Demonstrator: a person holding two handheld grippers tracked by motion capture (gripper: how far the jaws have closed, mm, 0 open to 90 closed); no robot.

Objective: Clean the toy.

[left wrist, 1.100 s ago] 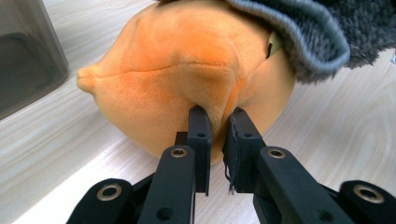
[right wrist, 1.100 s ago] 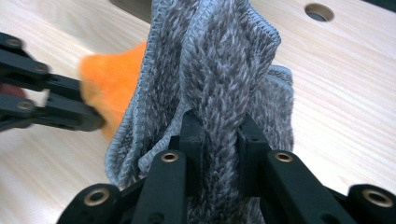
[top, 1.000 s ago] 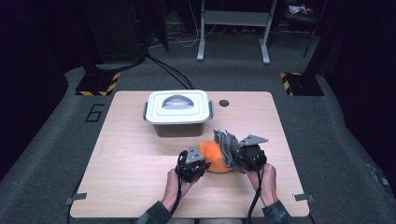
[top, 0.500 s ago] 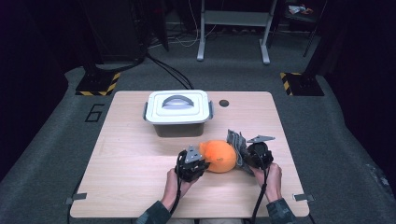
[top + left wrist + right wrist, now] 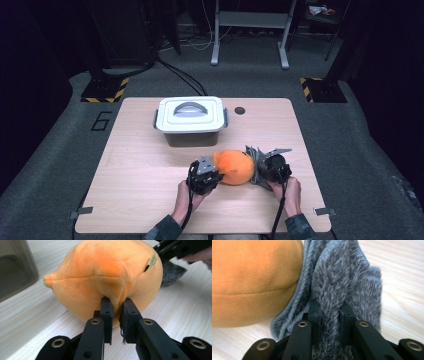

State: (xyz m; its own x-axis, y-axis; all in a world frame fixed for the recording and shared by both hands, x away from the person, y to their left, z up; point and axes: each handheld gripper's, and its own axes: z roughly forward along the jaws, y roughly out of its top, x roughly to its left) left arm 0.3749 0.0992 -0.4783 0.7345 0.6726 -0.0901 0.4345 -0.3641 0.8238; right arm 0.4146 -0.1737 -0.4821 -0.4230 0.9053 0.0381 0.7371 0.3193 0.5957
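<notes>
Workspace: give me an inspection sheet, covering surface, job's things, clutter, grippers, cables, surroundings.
Surface: pale wooden table, round hole near the far edge.
Job's things: orange plush toy resting on the table; grey knitted cloth pressed against its side.
Clutter: white lidded bin behind the toy, lid on.
Grippers: left gripper pinches a fold of the toy; right gripper clamps the cloth.
Cables: one cable trails from each gripper towards the person; more on the floor.
Surroundings: grey carpet, metal stand legs, hazard-striped bases.
</notes>
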